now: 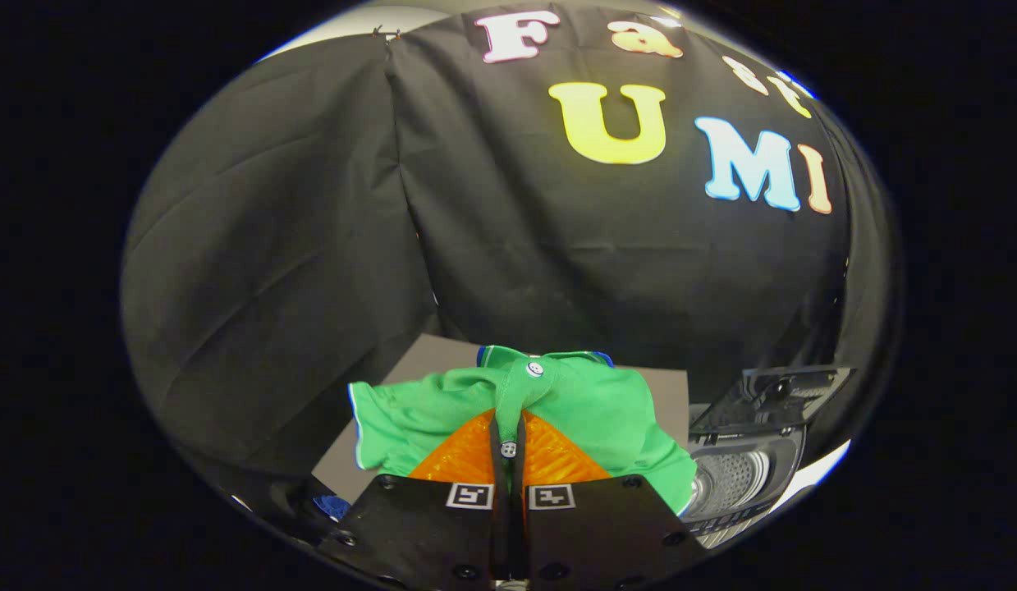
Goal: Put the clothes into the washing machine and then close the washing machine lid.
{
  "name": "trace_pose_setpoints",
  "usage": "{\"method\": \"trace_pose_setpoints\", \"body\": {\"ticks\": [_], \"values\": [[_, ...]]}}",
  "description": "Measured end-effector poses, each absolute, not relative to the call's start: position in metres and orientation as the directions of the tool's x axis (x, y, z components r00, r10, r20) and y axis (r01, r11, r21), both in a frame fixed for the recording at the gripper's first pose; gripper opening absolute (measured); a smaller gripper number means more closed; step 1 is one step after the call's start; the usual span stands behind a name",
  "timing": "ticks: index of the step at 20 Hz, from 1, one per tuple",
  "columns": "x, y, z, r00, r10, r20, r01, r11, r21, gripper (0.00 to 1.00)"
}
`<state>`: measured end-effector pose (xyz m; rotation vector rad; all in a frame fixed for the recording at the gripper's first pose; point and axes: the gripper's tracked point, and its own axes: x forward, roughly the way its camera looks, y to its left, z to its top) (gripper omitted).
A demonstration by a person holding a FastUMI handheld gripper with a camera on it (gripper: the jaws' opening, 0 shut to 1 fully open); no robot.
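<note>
Green shirt (557, 402) pinched, folds hiding jaws' tips

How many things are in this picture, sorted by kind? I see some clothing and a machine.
Garments: 1, a green shirt pinched between the fingers of the gripper.
Washing machines: 1, the washing machine beside the shirt, its lid up.
Grippers: 1.
Total: 3.
</note>
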<state>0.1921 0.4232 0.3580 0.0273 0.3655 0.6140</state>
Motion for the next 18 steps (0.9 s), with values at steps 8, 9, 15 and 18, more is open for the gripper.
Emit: {"method": "trace_pose_setpoints", "body": {"ticks": [8, 9, 15, 18], "values": [[0.176, 0.352, 0.471, 0.838, 0.540, -0.083, -0.538, 0.842, 0.040, 0.02], [0.174, 0.340, 0.478, 0.847, 0.529, -0.057, -0.528, 0.849, 0.032, 0.02], [0.175, 0.266, 0.495, 0.881, 0.473, 0.016, -0.473, 0.880, 0.039, 0.02], [0.179, 0.227, 0.490, 0.898, 0.440, 0.022, -0.441, 0.896, 0.048, 0.02]]}}
